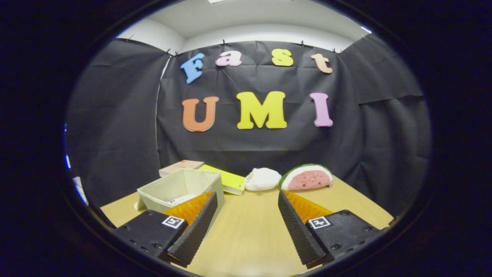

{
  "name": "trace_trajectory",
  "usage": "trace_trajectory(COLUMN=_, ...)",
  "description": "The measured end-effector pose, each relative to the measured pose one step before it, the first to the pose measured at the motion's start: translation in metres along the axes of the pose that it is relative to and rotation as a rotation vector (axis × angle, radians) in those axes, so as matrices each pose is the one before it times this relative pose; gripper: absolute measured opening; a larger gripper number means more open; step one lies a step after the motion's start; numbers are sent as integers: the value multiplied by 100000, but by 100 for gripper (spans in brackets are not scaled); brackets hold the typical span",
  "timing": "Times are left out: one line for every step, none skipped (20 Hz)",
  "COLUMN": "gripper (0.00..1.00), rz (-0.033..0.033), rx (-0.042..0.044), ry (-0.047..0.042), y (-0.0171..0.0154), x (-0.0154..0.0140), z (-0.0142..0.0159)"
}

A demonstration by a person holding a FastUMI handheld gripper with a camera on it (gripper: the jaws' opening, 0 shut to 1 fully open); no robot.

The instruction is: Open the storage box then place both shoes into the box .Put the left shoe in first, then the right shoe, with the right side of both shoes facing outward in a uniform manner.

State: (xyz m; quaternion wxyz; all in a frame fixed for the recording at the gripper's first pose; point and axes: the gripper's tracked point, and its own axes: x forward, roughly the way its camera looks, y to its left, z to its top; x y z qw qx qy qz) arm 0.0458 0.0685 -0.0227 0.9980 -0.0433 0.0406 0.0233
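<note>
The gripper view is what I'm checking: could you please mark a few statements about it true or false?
1. The hand-held gripper is open, with nothing between its fingers. True.
2. The storage box is shut with a lid. False: its top is open.
3. The watermelon-slice plush lies beyond the fingers near the back wall. True.
4. The white plush sits inside the box. False: it lies on the table beside the watermelon plush.

Black cloth walls point(115, 115), wooden table point(246, 231), white ceiling point(250, 19).
</note>
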Motion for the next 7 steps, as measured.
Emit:
trace_trajectory(gripper=100, rz=-332, rx=-438, ry=627, y=3, x=-404, z=-225)
trace_trajectory(gripper=100, rz=1016, rx=798, ry=-716, y=202, x=-344, z=50)
trace_trajectory(gripper=100, rz=-649, rx=1794, ry=-1672, y=-299, x=-206, z=397)
trace_trajectory(gripper=100, rz=-992, rx=948, ry=-698, y=-286, x=-286, z=52)
trace_trajectory(gripper=100, rz=-161, rx=856, ry=-860, y=-285, x=-434, z=-94)
trace_trajectory(gripper=100, rz=404, rx=187, ry=233, y=-105, x=-254, z=-163)
trace_trajectory(gripper=100, rz=82, rx=309, ry=-161, y=-218, x=-104, z=-93)
